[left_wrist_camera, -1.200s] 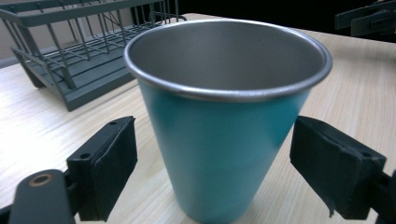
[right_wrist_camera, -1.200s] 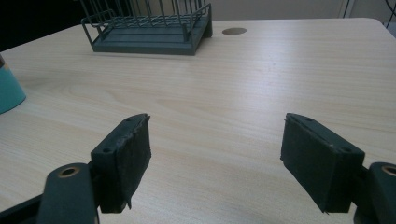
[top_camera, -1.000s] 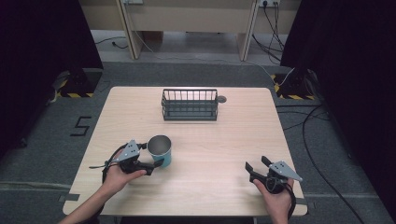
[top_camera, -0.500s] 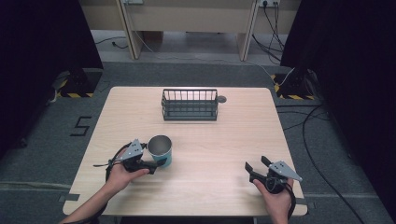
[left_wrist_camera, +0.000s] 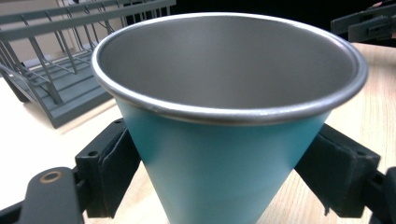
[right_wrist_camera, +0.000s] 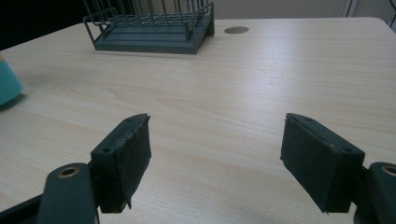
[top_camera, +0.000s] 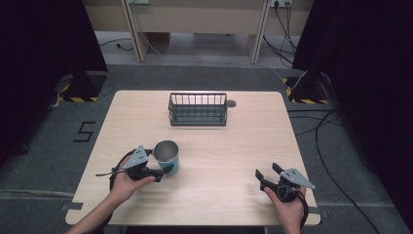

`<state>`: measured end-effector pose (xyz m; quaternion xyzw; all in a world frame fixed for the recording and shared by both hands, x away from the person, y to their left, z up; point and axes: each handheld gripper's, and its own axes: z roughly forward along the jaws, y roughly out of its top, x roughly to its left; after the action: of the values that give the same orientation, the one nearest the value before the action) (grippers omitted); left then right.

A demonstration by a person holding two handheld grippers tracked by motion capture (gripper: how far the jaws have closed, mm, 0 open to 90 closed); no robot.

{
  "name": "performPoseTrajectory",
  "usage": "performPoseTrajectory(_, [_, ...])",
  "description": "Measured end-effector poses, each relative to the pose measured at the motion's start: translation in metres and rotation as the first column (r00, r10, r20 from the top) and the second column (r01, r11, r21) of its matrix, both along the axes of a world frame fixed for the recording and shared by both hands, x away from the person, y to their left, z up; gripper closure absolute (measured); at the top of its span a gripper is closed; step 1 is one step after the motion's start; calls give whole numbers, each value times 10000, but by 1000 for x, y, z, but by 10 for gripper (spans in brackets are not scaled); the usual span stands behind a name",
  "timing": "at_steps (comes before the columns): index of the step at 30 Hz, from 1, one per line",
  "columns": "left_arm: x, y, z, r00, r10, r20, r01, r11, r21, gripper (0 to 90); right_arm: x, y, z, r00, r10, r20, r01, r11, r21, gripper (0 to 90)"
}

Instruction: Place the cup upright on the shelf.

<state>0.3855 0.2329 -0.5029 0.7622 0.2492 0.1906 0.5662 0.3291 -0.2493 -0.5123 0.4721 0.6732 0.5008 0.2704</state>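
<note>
A teal cup (top_camera: 166, 155) with a bare metal inside stands upright on the pale wooden table (top_camera: 234, 146), left of centre near the front. My left gripper (top_camera: 163, 165) is shut on the cup (left_wrist_camera: 224, 154), with one black pad against each side of its lower wall. My right gripper (top_camera: 266, 171) rests low at the front right, open. In the right gripper view the right gripper (right_wrist_camera: 217, 158) has bare table between its jaws, and the cup's edge (right_wrist_camera: 8, 84) shows at far left.
A dark wire basket (top_camera: 197, 109) stands at the back middle of the table, with nothing in it; it also appears as the basket (left_wrist_camera: 46, 70) and the basket (right_wrist_camera: 149, 28). A round cable hole (top_camera: 231, 103) lies just right of it. Cables trail over the floor on the right.
My left hand has edged slightly toward the cup; the cup stands where it was. The right gripper has not moved.
</note>
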Motion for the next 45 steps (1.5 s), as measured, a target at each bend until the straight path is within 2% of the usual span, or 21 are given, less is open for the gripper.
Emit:
performPoseTrajectory(7, [1, 2, 4, 9999, 146, 80, -145, 9998, -142, 172, 0, 0, 0, 10000, -21, -31, 21, 10000, 46, 250])
performPoseTrajectory(21, [7, 8, 16, 9990, 327, 290, -323, 9994, -153, 172, 0, -1, 0, 10000, -22, 10, 22, 10000, 50, 251])
performPoseTrajectory(45, [28, 1, 35, 9968, 539, 582, -514, 9977, -445, 172, 0, 0, 0, 10000, -27, -48, 28, 10000, 81, 253])
